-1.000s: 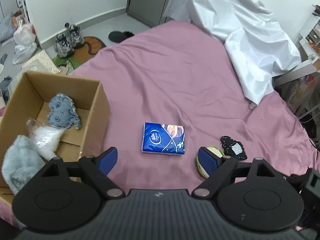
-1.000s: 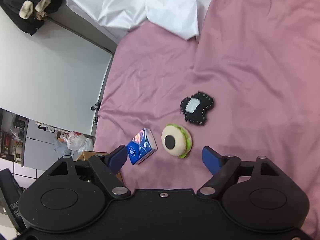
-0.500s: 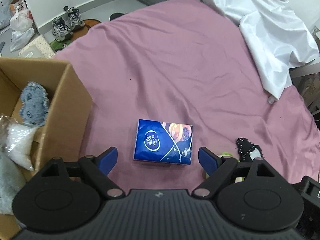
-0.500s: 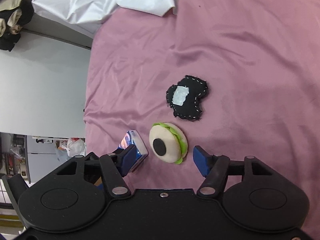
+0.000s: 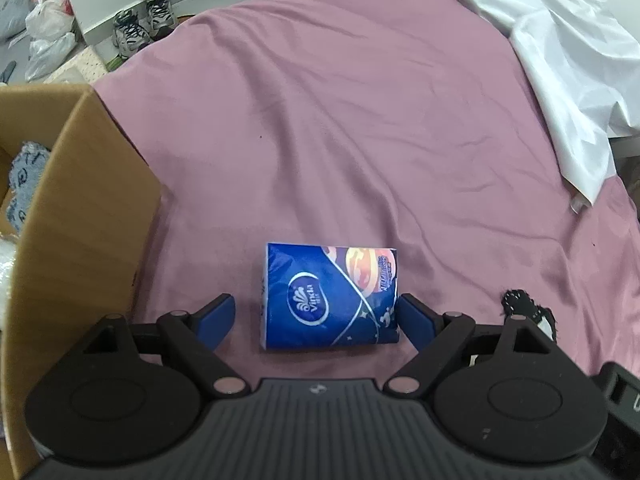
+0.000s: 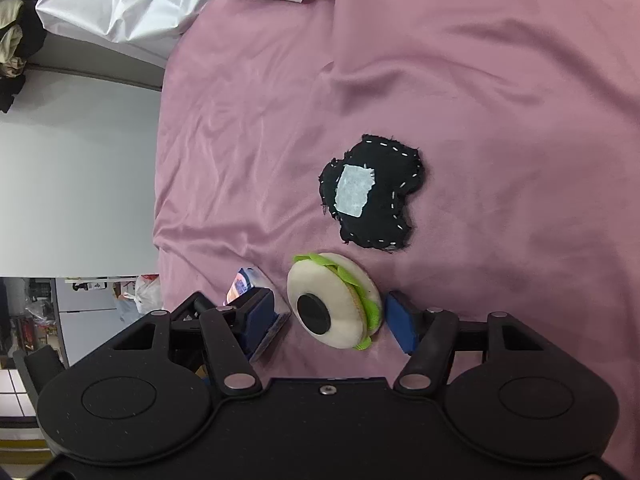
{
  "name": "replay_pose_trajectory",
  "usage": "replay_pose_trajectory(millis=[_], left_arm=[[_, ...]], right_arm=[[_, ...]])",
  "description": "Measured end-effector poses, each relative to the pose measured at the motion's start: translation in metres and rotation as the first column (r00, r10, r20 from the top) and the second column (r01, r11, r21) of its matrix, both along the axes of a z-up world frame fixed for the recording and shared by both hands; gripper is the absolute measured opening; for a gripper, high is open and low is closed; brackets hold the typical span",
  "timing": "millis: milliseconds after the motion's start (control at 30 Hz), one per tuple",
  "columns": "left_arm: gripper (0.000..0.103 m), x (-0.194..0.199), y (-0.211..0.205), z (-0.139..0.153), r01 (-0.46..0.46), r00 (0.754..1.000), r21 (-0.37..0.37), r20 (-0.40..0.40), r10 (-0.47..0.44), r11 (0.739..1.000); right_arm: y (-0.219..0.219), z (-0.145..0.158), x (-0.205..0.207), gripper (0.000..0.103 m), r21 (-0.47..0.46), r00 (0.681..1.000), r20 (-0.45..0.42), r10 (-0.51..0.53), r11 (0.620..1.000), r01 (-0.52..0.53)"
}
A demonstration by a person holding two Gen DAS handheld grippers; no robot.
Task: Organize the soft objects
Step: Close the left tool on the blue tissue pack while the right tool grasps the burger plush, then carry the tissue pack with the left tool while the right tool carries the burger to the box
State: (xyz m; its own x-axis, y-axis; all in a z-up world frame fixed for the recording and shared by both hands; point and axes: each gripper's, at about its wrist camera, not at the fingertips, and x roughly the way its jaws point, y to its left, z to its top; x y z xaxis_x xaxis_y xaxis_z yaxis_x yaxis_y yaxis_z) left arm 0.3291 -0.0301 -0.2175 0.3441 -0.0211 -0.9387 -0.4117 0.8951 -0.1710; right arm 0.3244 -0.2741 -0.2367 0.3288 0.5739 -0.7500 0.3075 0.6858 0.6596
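A blue tissue pack (image 5: 332, 296) lies flat on the pink bedsheet (image 5: 340, 120). My left gripper (image 5: 316, 318) is open and straddles its near end; the right pad is at the pack's edge and a gap shows on the left. In the right wrist view, a round cream plush (image 6: 332, 304) with green trim and a black dot lies on the sheet. It sits between the fingers of my right gripper (image 6: 331, 322), whose jaws are closing with small gaps still on both sides. A black felt piece (image 6: 372, 192) with a white patch lies just beyond the plush.
An open cardboard box (image 5: 80, 200) stands at the left of the bed with a grey soft toy (image 5: 24, 176) inside. A white sheet (image 5: 560, 60) is bunched at the far right. Shoes (image 5: 144, 20) and bags lie on the floor beyond the bed.
Both grippers have sunk toward the bed. The tissue pack now sits between the left fingers. The right jaws have narrowed around the round plush.
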Motion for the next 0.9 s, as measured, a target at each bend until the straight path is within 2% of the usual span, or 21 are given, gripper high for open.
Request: replay_pose_trajectory(millis=[100, 133, 167, 233, 900], left_arm=[[0.084, -0.001, 0.0, 0.002, -0.011, 1.0, -0.007, 0.0, 0.011, 1.0], [0.079, -0.002, 0.0, 0.004, -0.008, 1.0, -0.012, 0.005, 0.008, 1.0], [0.07, -0.003, 0.0, 0.006, -0.004, 1.0, -0.016, 0.009, 0.004, 1.0], [0.068, -0.007, -0.001, 0.011, 0.002, 1.0, -0.013, 0.013, -0.001, 1.0], [0.067, -0.051, 0.009, 0.096, -0.027, 0.987, 0.035, 0.161, 0.021, 0.999]], right_arm=[[0.004, 0.001, 0.0, 0.039, -0.024, 1.0, 0.009, 0.018, 1.0, -0.018], [0.004, 0.0, 0.0, 0.036, -0.02, 1.0, 0.004, 0.021, 1.0, -0.021], [0.004, -0.001, -0.001, 0.033, -0.016, 1.0, 0.002, 0.018, 1.0, -0.018], [0.004, 0.002, -0.002, 0.031, -0.018, 1.0, 0.015, 0.02, 1.0, -0.02], [0.011, 0.054, -0.026, 0.029, -0.064, 0.978, 0.194, 0.072, 0.996, -0.061]])
